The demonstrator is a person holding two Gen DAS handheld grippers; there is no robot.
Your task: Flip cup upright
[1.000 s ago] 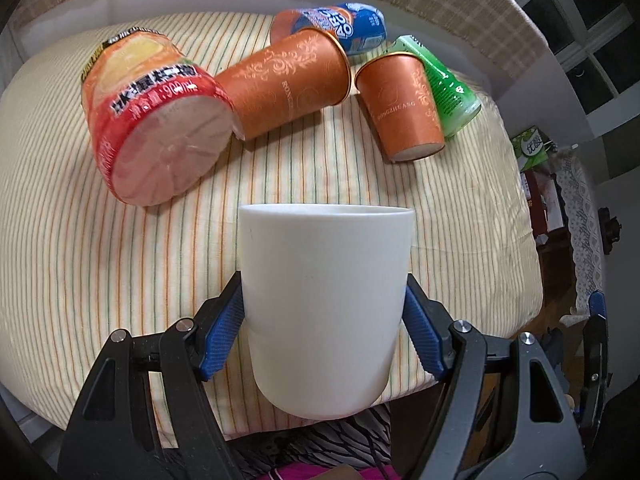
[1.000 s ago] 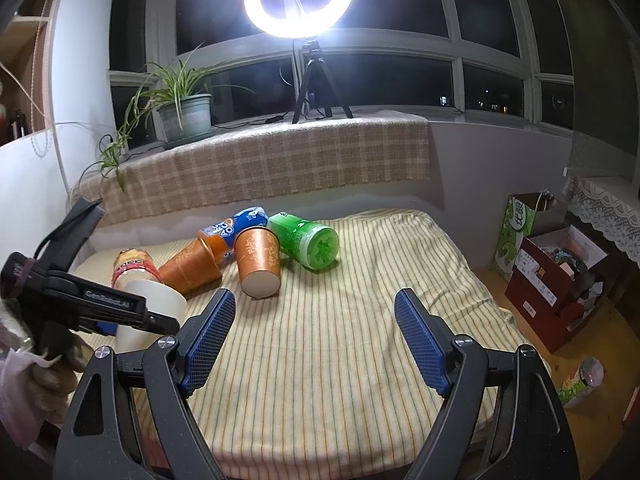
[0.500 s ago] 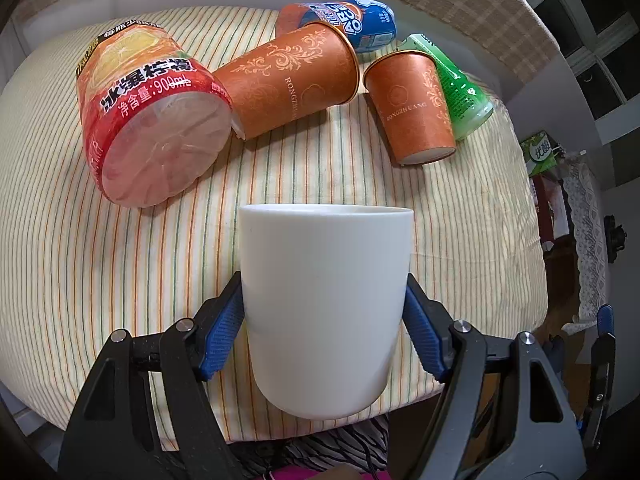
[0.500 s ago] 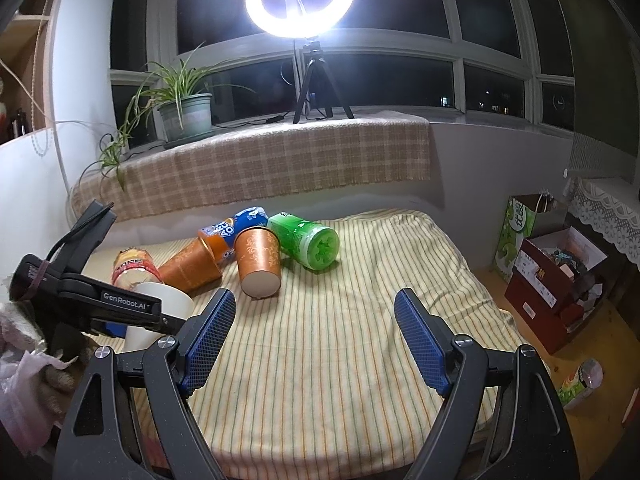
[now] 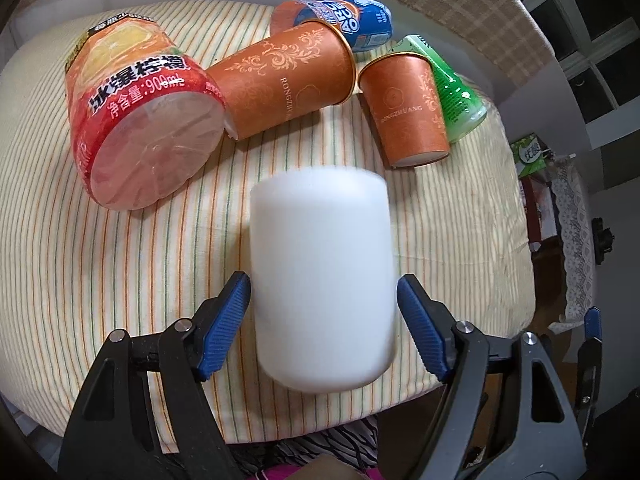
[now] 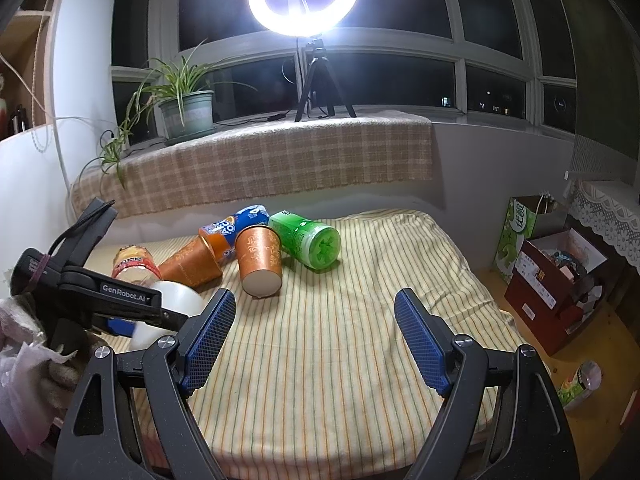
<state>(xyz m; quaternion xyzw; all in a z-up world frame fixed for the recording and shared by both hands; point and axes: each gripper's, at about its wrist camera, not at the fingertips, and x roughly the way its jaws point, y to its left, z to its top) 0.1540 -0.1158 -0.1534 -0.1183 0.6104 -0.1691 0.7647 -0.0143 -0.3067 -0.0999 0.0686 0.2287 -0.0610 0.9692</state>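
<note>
A plain white cup [image 5: 322, 276] sits between the blue pads of my left gripper [image 5: 323, 320], blurred by motion. The jaws have spread and there is a gap between each pad and the cup wall. Whether the cup rests on the striped cloth or is in the air I cannot tell. In the right wrist view the same cup [image 6: 176, 300] shows at the left, partly hidden behind the left gripper's black body. My right gripper [image 6: 316, 340] is open and empty above the front of the table.
On the striped tablecloth [image 5: 80, 240] lie a large orange drink bottle [image 5: 136, 120], two orange paper cups [image 5: 284, 80] [image 5: 408, 108], a blue bottle [image 5: 348, 20] and a green bottle [image 5: 456, 92]. Boxes and a bag [image 6: 560, 280] stand on the floor at the right.
My left gripper's jaws have opened away from the white cup. The cup has shifted forward between the pads and is now blurred. The right gripper has not moved.
</note>
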